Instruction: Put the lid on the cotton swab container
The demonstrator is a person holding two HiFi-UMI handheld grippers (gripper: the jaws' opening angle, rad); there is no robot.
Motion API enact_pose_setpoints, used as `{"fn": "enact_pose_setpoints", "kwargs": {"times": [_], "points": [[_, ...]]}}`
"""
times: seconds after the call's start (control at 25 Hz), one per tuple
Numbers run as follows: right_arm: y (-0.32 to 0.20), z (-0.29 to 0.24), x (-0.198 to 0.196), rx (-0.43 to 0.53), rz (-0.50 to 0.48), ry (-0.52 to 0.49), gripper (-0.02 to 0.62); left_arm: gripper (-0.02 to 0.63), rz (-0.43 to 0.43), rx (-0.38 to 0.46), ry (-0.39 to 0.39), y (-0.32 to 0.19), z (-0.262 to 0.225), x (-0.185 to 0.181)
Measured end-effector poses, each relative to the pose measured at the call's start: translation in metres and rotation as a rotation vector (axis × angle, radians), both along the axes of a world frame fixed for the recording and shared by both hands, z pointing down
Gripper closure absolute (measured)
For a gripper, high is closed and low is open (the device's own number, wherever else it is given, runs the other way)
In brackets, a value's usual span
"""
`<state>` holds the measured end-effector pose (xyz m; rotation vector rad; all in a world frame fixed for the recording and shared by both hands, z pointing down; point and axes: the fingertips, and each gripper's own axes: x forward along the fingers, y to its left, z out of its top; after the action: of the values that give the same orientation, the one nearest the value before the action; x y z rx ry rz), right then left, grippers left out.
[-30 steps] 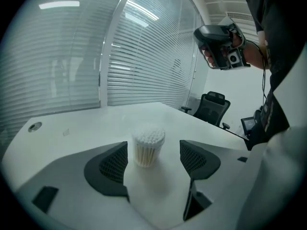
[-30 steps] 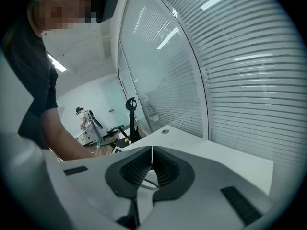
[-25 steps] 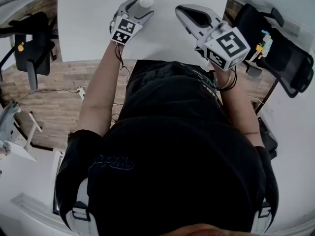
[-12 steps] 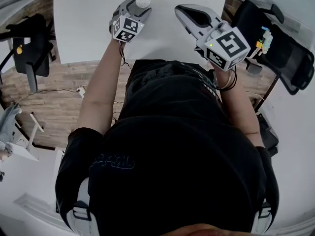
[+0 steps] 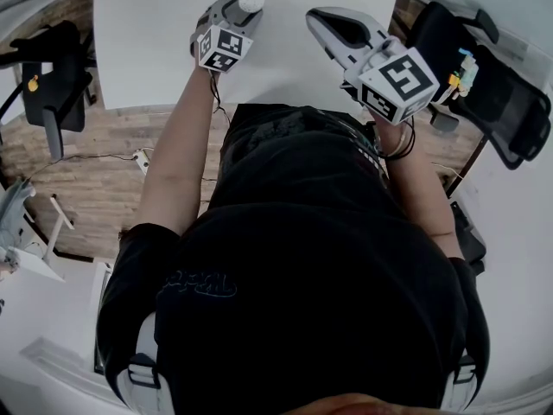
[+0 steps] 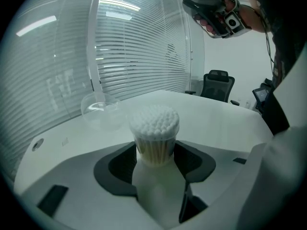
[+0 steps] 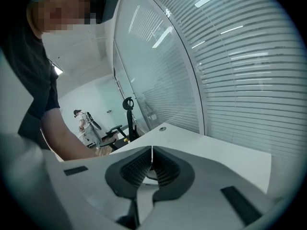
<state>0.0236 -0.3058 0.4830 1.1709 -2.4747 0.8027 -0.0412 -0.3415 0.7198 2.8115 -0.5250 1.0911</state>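
Observation:
The cotton swab container [image 6: 154,138], a small clear tub packed with white-tipped swabs, stands on the white table [image 5: 155,50]. My left gripper [image 6: 154,150] has just been closing its jaws round it, and both dark pads now touch its sides. In the head view the container's white top [image 5: 251,0] shows at the tip of the left gripper [image 5: 242,9]. The clear domed lid [image 6: 100,110] lies on the table beyond the container, to its left. My right gripper [image 7: 151,157] is shut with nothing in it, held above the table [image 5: 324,20].
Black office chairs stand at the right [image 5: 484,93] and left [image 5: 52,67] of the table, another [image 6: 217,84] beyond its far side. A glass wall with blinds [image 6: 139,47] runs behind the table. A person [image 7: 82,121] stands far off.
The left gripper has rolled slightly and its jaws have narrowed onto the swab container. The right gripper has stayed put.

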Motion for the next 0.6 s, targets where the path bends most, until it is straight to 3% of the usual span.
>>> {"fn": "enact_pose_setpoints", "kwargs": {"times": [0.6], "points": [[0.018,-0.011,0.005,0.035,-0.037,-0.001,0.571,0.356,-0.025,0.021,0.039,0.010,-0.029,0.012]]}}
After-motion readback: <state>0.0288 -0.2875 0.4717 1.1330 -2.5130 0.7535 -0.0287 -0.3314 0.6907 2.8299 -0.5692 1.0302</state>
